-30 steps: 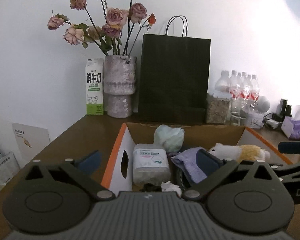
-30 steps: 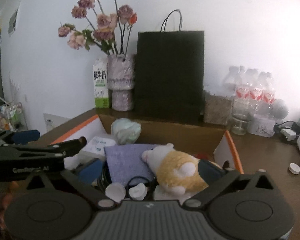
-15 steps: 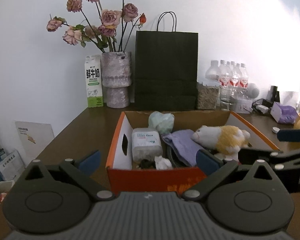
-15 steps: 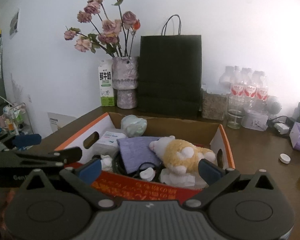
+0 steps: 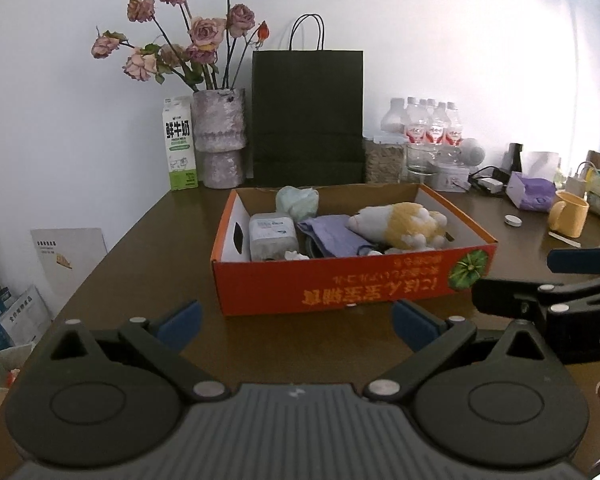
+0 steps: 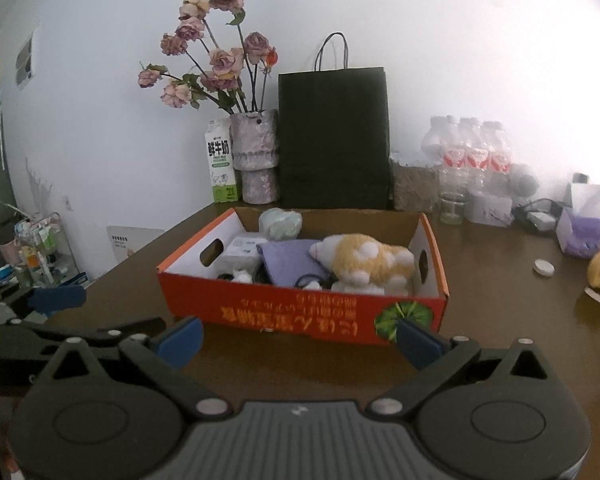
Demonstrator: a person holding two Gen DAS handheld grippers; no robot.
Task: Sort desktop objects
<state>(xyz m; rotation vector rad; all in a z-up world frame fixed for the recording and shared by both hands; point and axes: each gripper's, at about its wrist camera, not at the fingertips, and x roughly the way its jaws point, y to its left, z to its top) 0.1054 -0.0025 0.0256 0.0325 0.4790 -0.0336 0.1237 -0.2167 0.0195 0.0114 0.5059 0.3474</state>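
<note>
Box (image 5: 352, 286) is seen sitting mid-table, orange front wall facing both cameras, bare brown table (image 5: 148, 280) lying between that wall and the tongs. Inside, a plush toy (image 5: 400, 224) is packed against the right end, a purple cloth (image 5: 332, 234) beside it, a wipes pack (image 5: 271, 234) at the left end (a pale green bundle behind). The left gripper (image 5: 296, 322) is held wide open, nothing gripped, short of the box's near edge. The right gripper (image 6: 298, 338) is likewise spread wide and empty, just before the front wall. Open tabletop is seen left of the box; to the right, a mug (image 5: 568, 218) and a cap (image 5: 513, 220) are set well apart from it. Along the back edge, bag (image 5: 308, 116), vase (image 5: 219, 136) and bottles (image 5: 430, 128) are lined up.
</note>
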